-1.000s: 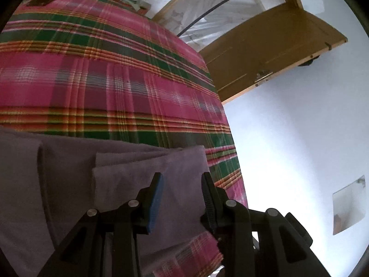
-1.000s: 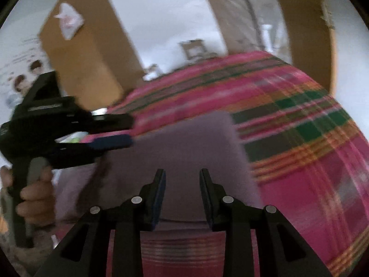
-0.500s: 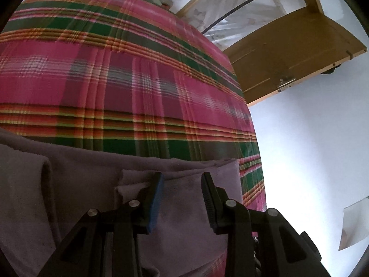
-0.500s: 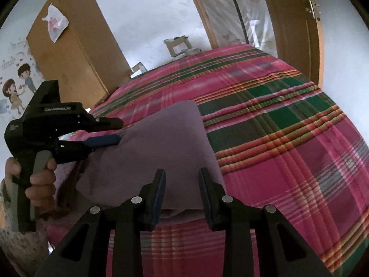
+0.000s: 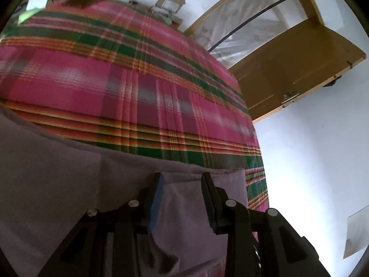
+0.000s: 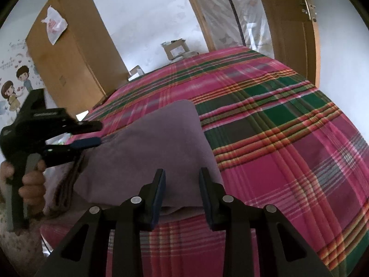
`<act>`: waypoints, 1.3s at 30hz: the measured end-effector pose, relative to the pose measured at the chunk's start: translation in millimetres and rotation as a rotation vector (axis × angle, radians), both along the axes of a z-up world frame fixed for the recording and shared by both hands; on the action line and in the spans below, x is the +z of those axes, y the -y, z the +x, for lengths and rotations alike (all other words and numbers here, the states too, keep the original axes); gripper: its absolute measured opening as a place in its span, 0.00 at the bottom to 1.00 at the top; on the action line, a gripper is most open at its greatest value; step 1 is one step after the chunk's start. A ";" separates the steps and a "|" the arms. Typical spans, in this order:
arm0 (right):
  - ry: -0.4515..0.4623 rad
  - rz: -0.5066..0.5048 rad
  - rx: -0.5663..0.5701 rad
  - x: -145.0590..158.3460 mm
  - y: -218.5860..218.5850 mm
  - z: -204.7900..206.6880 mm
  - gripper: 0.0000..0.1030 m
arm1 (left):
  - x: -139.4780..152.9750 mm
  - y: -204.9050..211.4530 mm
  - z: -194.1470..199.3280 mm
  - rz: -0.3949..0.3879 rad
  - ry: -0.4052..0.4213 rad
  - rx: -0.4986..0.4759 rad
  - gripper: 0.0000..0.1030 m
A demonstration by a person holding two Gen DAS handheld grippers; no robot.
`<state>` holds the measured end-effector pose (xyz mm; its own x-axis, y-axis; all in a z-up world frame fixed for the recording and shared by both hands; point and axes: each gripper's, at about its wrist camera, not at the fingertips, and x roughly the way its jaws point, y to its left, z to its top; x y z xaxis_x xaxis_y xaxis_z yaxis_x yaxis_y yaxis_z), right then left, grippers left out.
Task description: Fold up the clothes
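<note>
Since the earlier frames, our left gripper (image 5: 181,177) had moved forward over the soft mauve folded garment (image 6: 147,152), jaws apart and holding nothing. Our right gripper (image 6: 182,173) was also open, at the near edge, probably to press the fold flat. The garment lay on the pink and green plaid bedspread (image 6: 288,138). We saw no containers in use.

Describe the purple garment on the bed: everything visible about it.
The purple garment is a dull mauve, soft-looking fabric, folded into a thick stack with layered edges showing at its near and left sides. It lies on the plaid bedspread, near the bed's edge. The left tool is at its left edge, fingers apart with one blue pad against the cloth. The right tool hovers open over the near edge; contact is unclear. No print or buttons show.
</note>
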<state>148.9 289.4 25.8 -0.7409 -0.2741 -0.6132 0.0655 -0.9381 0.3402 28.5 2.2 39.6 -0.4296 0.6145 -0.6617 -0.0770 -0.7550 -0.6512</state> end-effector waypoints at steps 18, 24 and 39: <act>-0.004 0.002 -0.018 1.0 4.2 11.9 0.40 | -21.6 -16.2 53.5 -0.053 0.058 -0.213 0.32; 0.002 -0.001 -0.020 0.8 4.1 13.1 0.41 | -23.9 -13.6 64.6 -0.071 0.041 -0.219 0.32; -0.036 0.047 0.067 12.0 44.0 15.8 0.44 | 11.8 16.0 85.2 -0.034 -0.040 -0.142 0.32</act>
<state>164.7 245.4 37.8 -0.7434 -0.2957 -0.5999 0.1405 -0.9460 0.2922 113.7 -13.7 51.4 -0.3661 0.6487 -0.6672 -0.2098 -0.7561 -0.6199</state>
